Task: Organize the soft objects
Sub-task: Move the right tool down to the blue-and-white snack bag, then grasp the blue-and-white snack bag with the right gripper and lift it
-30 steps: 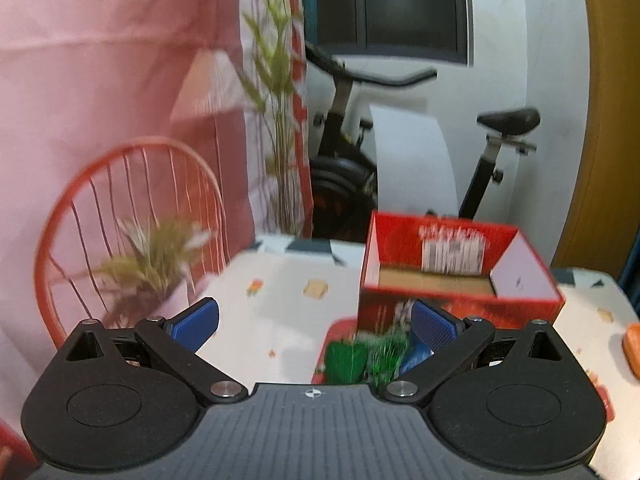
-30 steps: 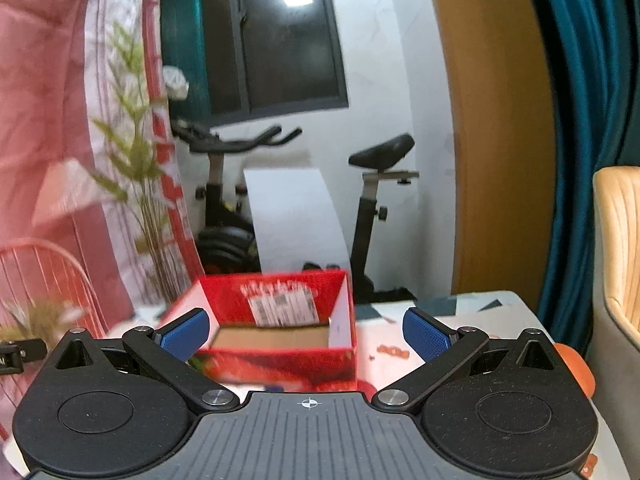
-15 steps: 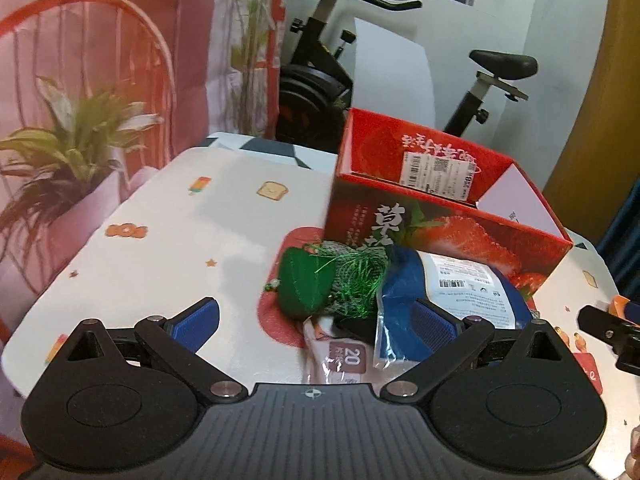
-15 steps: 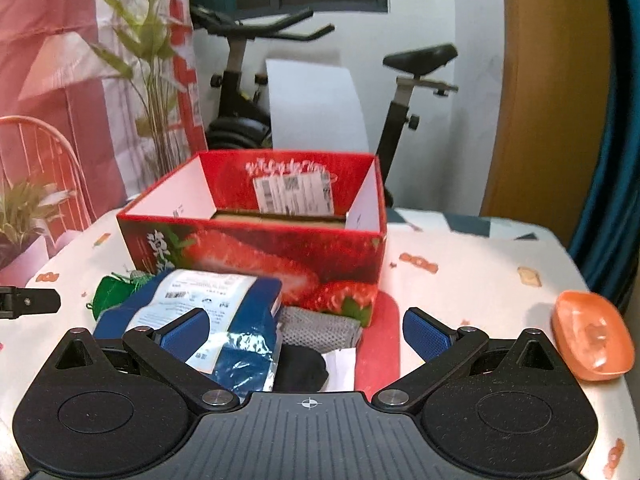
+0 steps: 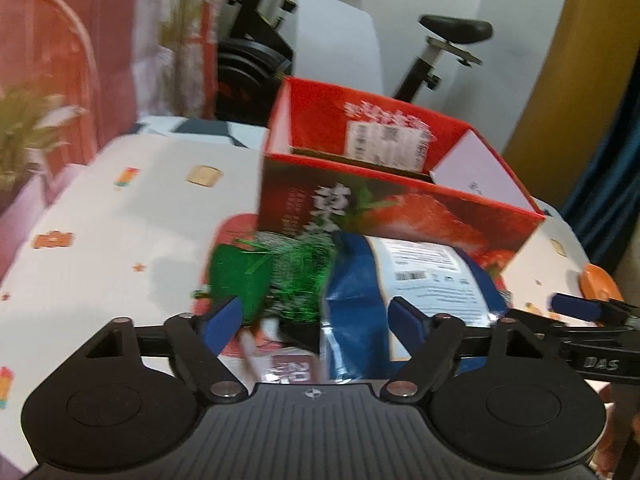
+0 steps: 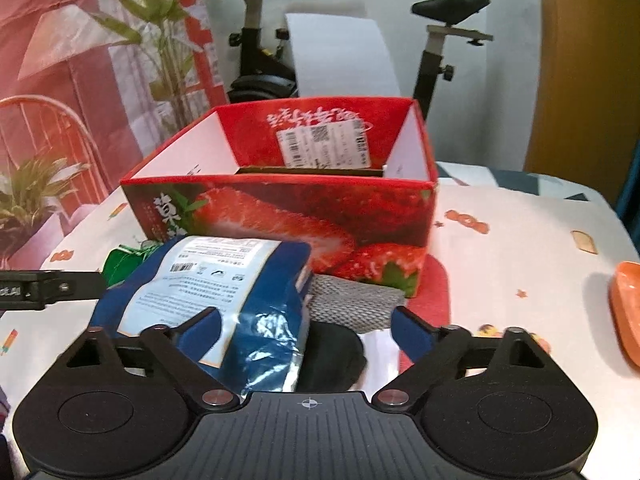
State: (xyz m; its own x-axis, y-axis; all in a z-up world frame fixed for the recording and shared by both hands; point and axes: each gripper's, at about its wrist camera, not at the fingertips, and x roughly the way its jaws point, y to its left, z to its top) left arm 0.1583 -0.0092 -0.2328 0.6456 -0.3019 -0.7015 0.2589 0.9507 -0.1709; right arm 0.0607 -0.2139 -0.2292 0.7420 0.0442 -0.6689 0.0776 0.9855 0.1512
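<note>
A red strawberry box (image 5: 384, 204) (image 6: 288, 200) stands open on the table. In front of it lies a pile: a blue packet with a white label (image 5: 420, 280) (image 6: 216, 280), a green tinsel bundle (image 5: 272, 276) (image 6: 120, 260), a grey mesh cloth (image 6: 352, 300) and a black soft item (image 6: 332, 356). My left gripper (image 5: 316, 320) is open, low over the green bundle and the packet's edge. My right gripper (image 6: 308, 332) is open, just above the packet and the black item. The right gripper also shows in the left wrist view (image 5: 576, 308).
An orange dish (image 6: 628, 308) (image 5: 600, 284) sits at the table's right edge. A white patterned tablecloth (image 5: 120, 240) covers the table. A red wire chair (image 6: 52, 132), potted plants and an exercise bike (image 6: 440, 40) stand behind the table.
Both grippers have tilted down from the room view and moved in close over the pile in front of the box. Both stay open.
</note>
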